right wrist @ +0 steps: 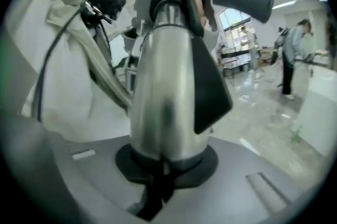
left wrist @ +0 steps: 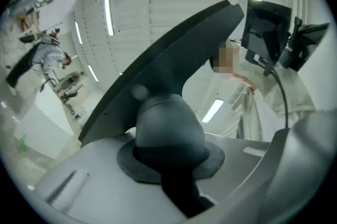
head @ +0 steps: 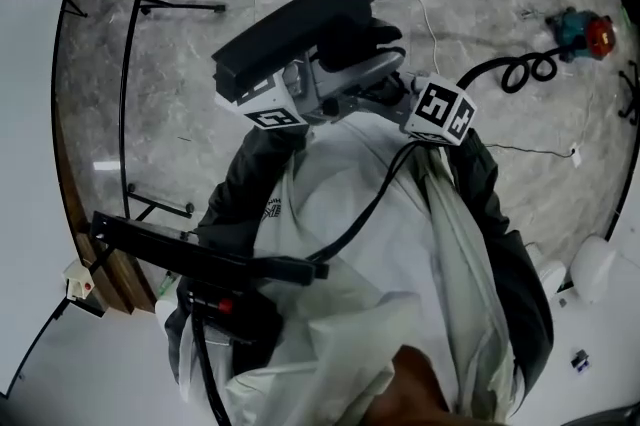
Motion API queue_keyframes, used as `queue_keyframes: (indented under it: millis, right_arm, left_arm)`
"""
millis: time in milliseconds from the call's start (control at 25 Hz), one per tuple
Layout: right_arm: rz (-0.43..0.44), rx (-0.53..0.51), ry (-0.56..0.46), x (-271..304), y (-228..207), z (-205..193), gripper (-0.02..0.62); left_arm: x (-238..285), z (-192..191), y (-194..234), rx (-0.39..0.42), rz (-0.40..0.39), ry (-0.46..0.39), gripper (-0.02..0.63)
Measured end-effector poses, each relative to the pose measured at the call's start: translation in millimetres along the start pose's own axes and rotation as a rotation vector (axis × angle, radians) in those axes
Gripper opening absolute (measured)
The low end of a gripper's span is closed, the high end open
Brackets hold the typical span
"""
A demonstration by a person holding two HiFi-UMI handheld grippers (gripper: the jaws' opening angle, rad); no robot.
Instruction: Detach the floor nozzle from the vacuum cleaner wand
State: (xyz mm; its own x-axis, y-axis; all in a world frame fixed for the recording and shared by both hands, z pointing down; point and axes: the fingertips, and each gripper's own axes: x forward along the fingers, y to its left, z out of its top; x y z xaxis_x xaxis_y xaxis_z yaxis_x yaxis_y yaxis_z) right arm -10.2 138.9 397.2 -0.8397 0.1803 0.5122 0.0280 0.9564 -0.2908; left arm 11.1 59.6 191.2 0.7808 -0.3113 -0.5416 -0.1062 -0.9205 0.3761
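Left gripper view, close in: the left gripper (left wrist: 171, 168) clamps its jaws on the rounded dark neck (left wrist: 168, 123) of the floor nozzle (left wrist: 174, 54), whose flat head fans up and away overhead. Right gripper view: the right gripper (right wrist: 163, 165) is closed on the polished wand (right wrist: 163, 75), with a dark wedge-shaped piece (right wrist: 210, 81) on the tube's side.

Seen from the head view, both tools meet at chest height in front of a person in a pale coat (head: 350, 244). Nozzle and wand appear to be joined between them, and a black cable (head: 370, 204) hangs across the coat just below. Far beneath lies the marbled stone floor (head: 200, 114). A coiled black hose (head: 525, 69) and a teal-and-red machine (head: 580, 29) sit well off to the right.

Slip looks like the main hazard. The wand is smooth metal and the neck is domed, so a hard pull could slide either part through its jaws instead of parting the joint. If the wedge-shaped piece is a release catch and goes unpressed, pulling would only strain against the lock. A joint that lets go suddenly could fling the wide nozzle head outward or back toward the person. With everything held high over stone, a dropped part would land hard. The cable lies close enough to snag on a parting stroke.
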Motion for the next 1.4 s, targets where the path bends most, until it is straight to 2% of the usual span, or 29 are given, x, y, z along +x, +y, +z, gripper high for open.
queue_keyframes:
  millis: [120, 160, 240, 280, 320, 400, 520, 600, 720, 800, 880, 1000, 1120, 1200, 1240, 1280, 1320, 1400]
  right_arm:
    - [-0.410, 0.023, 0.028, 3, -40, 1, 0.038]
    - [-0.515, 0.021, 0.050, 1, -49, -1, 0.040]
    - [-0.616, 0.009, 0.091, -1, -59, -1, 0.040]
    - [-0.621, 0.002, 0.099, -1, -60, 0, 0.040]
    - [-0.602, -0.006, 0.100, -1, -59, 0, 0.040]
    - [-0.510, -0.026, 0.089, 1, -52, -1, 0.040]
    - [-0.279, -0.077, 0.049, 3, -26, -1, 0.040]
    - [-0.109, -0.109, 0.029, -1, -1, 3, 0.040]
    - [0.089, -0.121, 0.011, -12, 34, 7, 0.041]
    - [0.125, -0.093, 0.007, -15, 38, 7, 0.041]
    - [0.054, -0.052, 0.007, -12, 25, 6, 0.041]
    - [-0.184, -0.019, -0.002, -8, -5, 9, 0.040]
    - [-0.521, -0.002, 0.009, -15, -37, 8, 0.040]
    - [-0.664, 0.005, 0.040, -19, -51, 4, 0.040]
    - [-0.693, 0.003, 0.054, -20, -54, 3, 0.040]
    - [-0.701, -0.003, 0.063, -19, -56, 2, 0.040]
    - [-0.694, -0.013, 0.066, -19, -56, 1, 0.040]
    - [-0.641, -0.041, 0.061, -18, -54, 2, 0.040]
  left_arm:
    - [-10, 4, 36, -0.007, 0.277, -0.003, 0.078]
    - [-16, 5, 46, -0.006, 0.379, -0.002, 0.078]
    - [-28, 10, 62, 0.001, 0.539, 0.007, 0.078]
    - [-31, 13, 64, 0.007, 0.566, 0.014, 0.077]
    - [-30, 13, 63, 0.012, 0.550, 0.020, 0.077]
    - [-20, 9, 48, 0.022, 0.422, 0.032, 0.074]
    - [-5, 2, 10, 0.061, 0.156, 0.054, 0.075]
    - [1, 0, -12, 0.075, 0.019, 0.059, 0.077]
    - [6, 0, -29, 0.064, -0.082, 0.045, 0.078]
    - [8, 2, -32, 0.048, -0.102, 0.030, 0.080]
    - [9, 5, -28, 0.032, -0.088, 0.015, 0.078]
    - [10, 10, -11, 0.020, 0.015, 0.008, 0.078]
    - [10, 10, 14, 0.028, 0.216, 0.039, 0.081]
    - [4, 8, 34, 0.023, 0.389, 0.061, 0.078]
    - [1, 7, 41, 0.017, 0.451, 0.065, 0.078]
    - [-2, 7, 44, 0.012, 0.479, 0.066, 0.078]
    - [-3, 7, 44, 0.014, 0.478, 0.064, 0.078]
    - [0, 7, 37, 0.038, 0.422, 0.065, 0.077]
